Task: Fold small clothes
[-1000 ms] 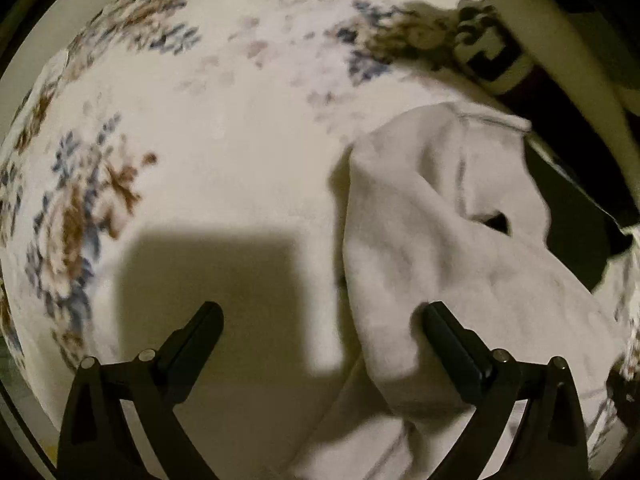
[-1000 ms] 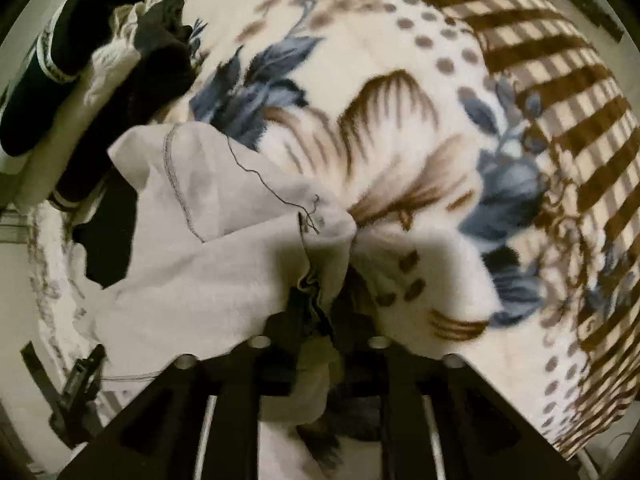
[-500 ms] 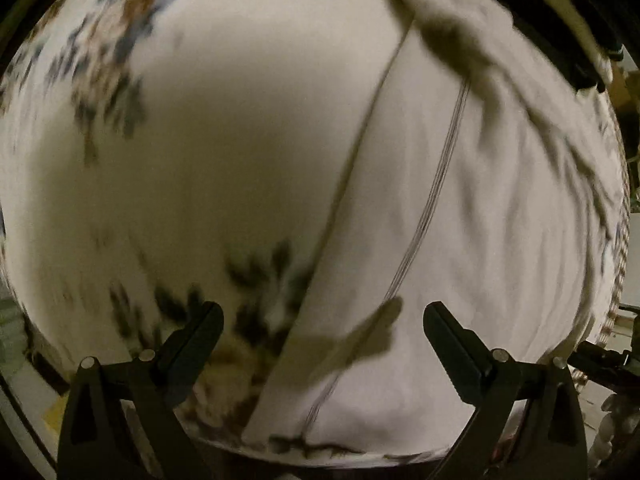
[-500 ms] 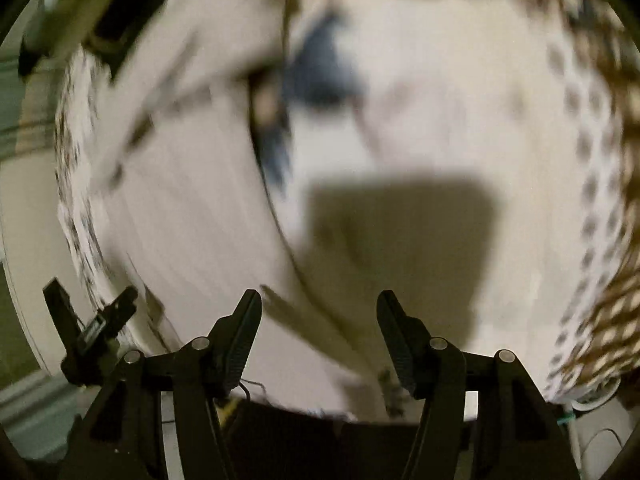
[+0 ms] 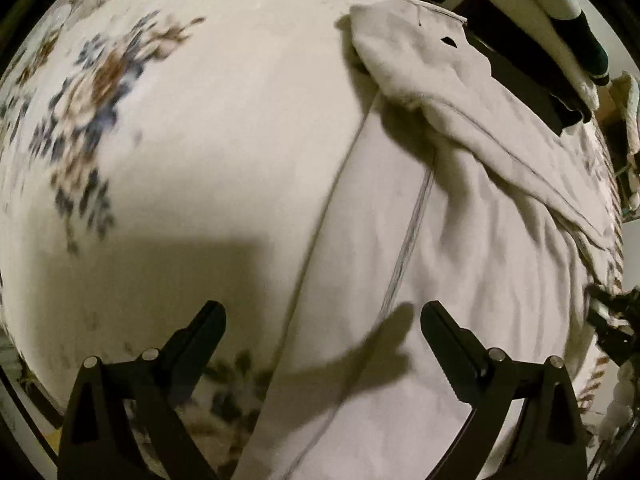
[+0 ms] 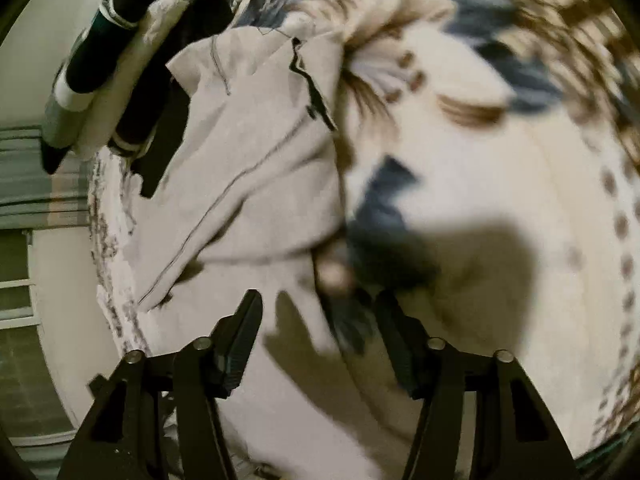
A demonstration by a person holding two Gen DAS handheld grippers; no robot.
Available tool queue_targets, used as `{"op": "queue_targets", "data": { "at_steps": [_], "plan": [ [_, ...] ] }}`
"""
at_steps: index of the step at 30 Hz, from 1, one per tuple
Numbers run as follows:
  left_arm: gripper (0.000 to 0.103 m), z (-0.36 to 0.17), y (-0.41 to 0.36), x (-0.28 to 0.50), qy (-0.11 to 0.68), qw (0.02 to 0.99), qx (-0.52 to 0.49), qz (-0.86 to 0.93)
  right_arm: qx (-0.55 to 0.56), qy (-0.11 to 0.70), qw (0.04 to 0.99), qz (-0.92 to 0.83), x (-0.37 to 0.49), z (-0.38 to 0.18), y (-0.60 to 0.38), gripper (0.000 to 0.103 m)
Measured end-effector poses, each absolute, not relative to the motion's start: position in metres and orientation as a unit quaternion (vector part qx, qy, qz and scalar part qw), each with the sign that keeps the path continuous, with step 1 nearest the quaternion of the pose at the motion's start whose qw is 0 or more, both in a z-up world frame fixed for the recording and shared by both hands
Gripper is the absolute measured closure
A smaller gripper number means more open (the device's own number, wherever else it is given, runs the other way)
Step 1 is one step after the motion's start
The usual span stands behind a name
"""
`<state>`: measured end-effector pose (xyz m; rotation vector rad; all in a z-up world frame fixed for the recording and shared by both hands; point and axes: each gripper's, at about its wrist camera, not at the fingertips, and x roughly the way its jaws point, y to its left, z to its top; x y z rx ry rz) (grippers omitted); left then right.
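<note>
in the left wrist view the left claw (image 5: 323, 322) is at the bottom of the frame with its two black fingers (image 5: 200, 332) set wide apart, and nothing is between them. below and ahead of it lies a pale grey garment (image 5: 460, 264), which fills the right half of the frame from the upper middle down to the lower edge. the garment rests on a cream blanket with blue and brown flowers (image 5: 168, 128). a double stitched seam (image 5: 408, 236) runs down the cloth from the middle toward the bottom. the upper part of the garment is folded over the lower part, and the fold makes a thick ridge that goes from the upper middle to the right edge. a small dark hole (image 5: 450, 41) shows near the top of the folded part. in the upper right corner is a pile of dark and light clothes (image 5: 560, 32), touching the far edge of the garment. the shadow of the tool falls on the blanket in the lower left.

in the right wrist view the right claw (image 6: 318, 312) is also at the bottom, its fingers (image 6: 240, 332) apart and holding nothing. the same garment (image 6: 256, 184) lies in the left middle of the frame, with the folded flap over the flat lower layer. its right edge is between the two fingers, just ahead of them. the pile of clothes (image 6: 120, 64) is in the upper left. the blanket (image 6: 500, 160) fills the right side, with brown dots and stripes near the right edge. this view is blurred in parts.
</note>
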<state>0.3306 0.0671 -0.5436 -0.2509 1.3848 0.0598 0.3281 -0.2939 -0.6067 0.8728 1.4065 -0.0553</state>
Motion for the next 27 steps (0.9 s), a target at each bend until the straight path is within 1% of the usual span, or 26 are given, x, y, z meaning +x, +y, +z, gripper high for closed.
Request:
{"op": "queue_targets", "data": {
  "at_steps": [1,6,7,9,10,12,14,15,16,17,18,20,21,22,23,25,27],
  "plan": [
    [0.003,-0.547,0.068,0.334,0.638,0.761,-0.110,0.030,0.385,0.629,0.675,-0.026,0.332,-0.611,-0.292,0.100],
    [0.003,-0.557,0.074,0.339,0.646,0.755,-0.104,0.031,0.338,0.628,0.696,-0.081,0.335,-0.601,-0.299,0.101],
    [0.003,-0.557,0.075,0.339,0.647,0.755,-0.103,0.031,0.340,0.631,0.692,-0.084,0.335,-0.599,-0.308,0.103],
    [0.003,-0.555,0.075,0.338,0.647,0.754,-0.108,0.031,0.327,0.638,0.691,-0.093,0.333,-0.598,-0.314,0.103],
    [0.003,-0.544,0.077,0.346,0.645,0.755,-0.112,0.032,0.329,0.639,0.689,-0.093,0.331,-0.598,-0.318,0.103],
    [0.003,-0.535,0.082,0.349,0.635,0.762,-0.123,0.031,0.359,0.637,0.678,-0.076,0.337,-0.598,-0.317,0.102],
    [0.003,-0.530,0.081,0.358,0.627,0.769,-0.123,0.028,0.388,0.629,0.671,-0.061,0.339,-0.596,-0.321,0.099],
    [0.003,-0.529,0.080,0.364,0.623,0.772,-0.121,0.026,0.391,0.627,0.671,-0.056,0.341,-0.596,-0.322,0.091],
    [0.003,-0.531,0.078,0.371,0.622,0.773,-0.121,0.021,0.392,0.625,0.672,-0.054,0.344,-0.597,-0.320,0.076],
    [0.003,-0.533,0.076,0.375,0.624,0.772,-0.120,0.020,0.391,0.626,0.673,-0.052,0.347,-0.599,-0.321,0.069],
    [0.003,-0.539,0.075,0.381,0.629,0.769,-0.114,0.020,0.397,0.627,0.669,-0.048,0.352,-0.604,-0.316,0.064],
    [0.003,-0.556,0.074,0.389,0.647,0.757,-0.088,0.024,0.402,0.637,0.657,-0.039,0.362,-0.615,-0.307,0.064],
    [0.002,-0.559,0.075,0.389,0.646,0.758,-0.087,0.022,0.381,0.647,0.659,-0.034,0.368,-0.619,-0.300,0.065],
    [0.002,-0.558,0.078,0.387,0.643,0.761,-0.088,0.019,0.348,0.657,0.668,-0.045,0.372,-0.621,-0.294,0.073],
    [0.002,-0.554,0.080,0.385,0.644,0.760,-0.085,0.015,0.325,0.664,0.672,-0.057,0.374,-0.624,-0.292,0.077],
    [0.003,-0.545,0.085,0.376,0.644,0.760,-0.088,0.006,0.330,0.663,0.669,-0.062,0.372,-0.623,-0.295,0.077],
    [0.003,-0.531,0.094,0.359,0.641,0.761,-0.099,-0.001,0.347,0.658,0.667,-0.044,0.367,-0.614,-0.297,0.071]
  ]
}}
